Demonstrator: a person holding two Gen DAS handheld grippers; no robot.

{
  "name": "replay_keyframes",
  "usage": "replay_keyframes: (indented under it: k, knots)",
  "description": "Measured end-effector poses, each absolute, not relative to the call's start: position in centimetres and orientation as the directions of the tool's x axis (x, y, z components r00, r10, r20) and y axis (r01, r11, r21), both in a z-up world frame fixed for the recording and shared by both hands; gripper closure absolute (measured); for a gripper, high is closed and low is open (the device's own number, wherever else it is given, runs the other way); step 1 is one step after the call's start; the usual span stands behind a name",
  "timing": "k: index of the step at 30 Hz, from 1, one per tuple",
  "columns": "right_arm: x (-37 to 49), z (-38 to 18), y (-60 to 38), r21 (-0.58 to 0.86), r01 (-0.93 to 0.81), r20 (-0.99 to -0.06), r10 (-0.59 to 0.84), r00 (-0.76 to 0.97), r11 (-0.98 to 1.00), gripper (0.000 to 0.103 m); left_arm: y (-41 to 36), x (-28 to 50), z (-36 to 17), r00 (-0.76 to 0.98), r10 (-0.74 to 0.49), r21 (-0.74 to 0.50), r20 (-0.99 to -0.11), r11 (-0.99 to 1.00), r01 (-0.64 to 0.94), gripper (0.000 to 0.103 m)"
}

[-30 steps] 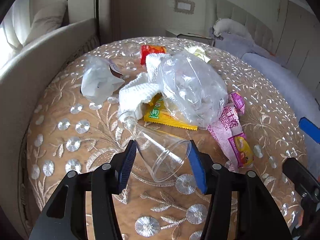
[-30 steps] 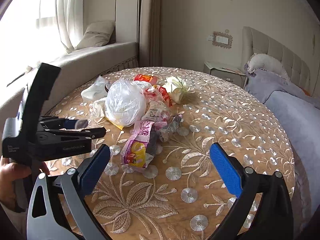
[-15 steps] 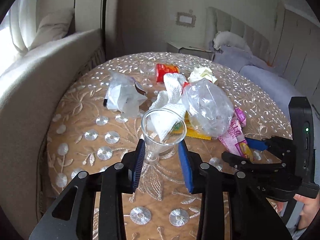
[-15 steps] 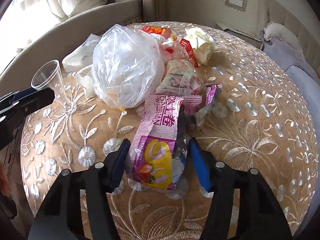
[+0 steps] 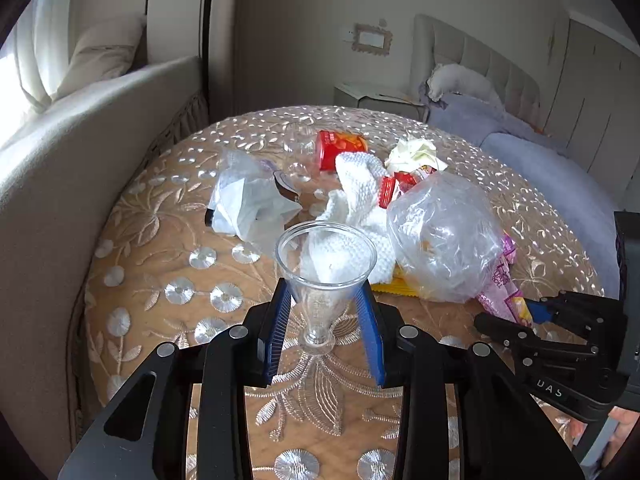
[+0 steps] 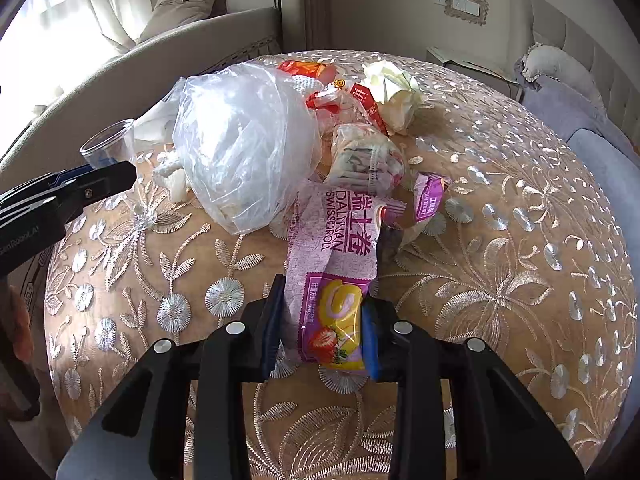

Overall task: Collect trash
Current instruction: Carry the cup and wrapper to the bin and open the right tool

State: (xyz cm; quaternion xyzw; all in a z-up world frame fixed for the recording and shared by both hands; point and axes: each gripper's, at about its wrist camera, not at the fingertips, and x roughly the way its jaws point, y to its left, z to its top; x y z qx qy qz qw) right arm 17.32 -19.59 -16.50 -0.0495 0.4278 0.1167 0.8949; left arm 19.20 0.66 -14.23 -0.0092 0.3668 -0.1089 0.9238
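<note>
My left gripper (image 5: 325, 300) is shut on a clear plastic cup (image 5: 326, 264), held upright with its foot at the table (image 5: 132, 280); the cup also shows in the right wrist view (image 6: 116, 156). My right gripper (image 6: 322, 312) is shut on a pink Swiss-roll wrapper (image 6: 336, 276) at its near end. Behind lie a puffed clear plastic bag (image 6: 244, 144), a white cloth (image 5: 360, 200), red wrappers (image 5: 340, 144), a crumpled yellow-white paper (image 6: 394, 92), and a white plastic bag (image 5: 248, 204).
The round table has an embroidered gold cloth. A beige sofa (image 5: 60, 152) curves along its left side. A bed (image 5: 540, 160) and nightstand (image 5: 372, 96) stand behind to the right. A small purple wrapper (image 6: 430, 196) lies near the pink one.
The left gripper stood the lying cup upright and closed on it. The right gripper moved in from open and closed on the pink wrapper.
</note>
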Motion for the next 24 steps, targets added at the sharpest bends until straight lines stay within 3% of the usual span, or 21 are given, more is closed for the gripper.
replay_keyframes:
  k: [7, 15, 24]
  knots:
    - [16.0, -15.8, -20.2, 0.015, -0.239, -0.754, 0.168, 0.635, 0.971, 0.069, 0.9, 19.7, -14.4, 0.694, -0.294, -0.18, -0.657, 0.955, 0.235, 0.072]
    - [14.0, -13.1, -21.0, 0.023, -0.235, -0.694, 0.185, 0.696, 0.972, 0.07, -0.7, 16.6, -10.3, 0.766, -0.258, -0.085, -0.589, 0.962, 0.258, 0.072]
    - [9.7, -9.7, -24.5, 0.017, -0.177, -0.61, 0.151, 0.778, 0.984, 0.071, -5.0, 13.3, -6.8, 0.781, -0.327, -0.049, -0.532, 0.933, 0.357, 0.072]
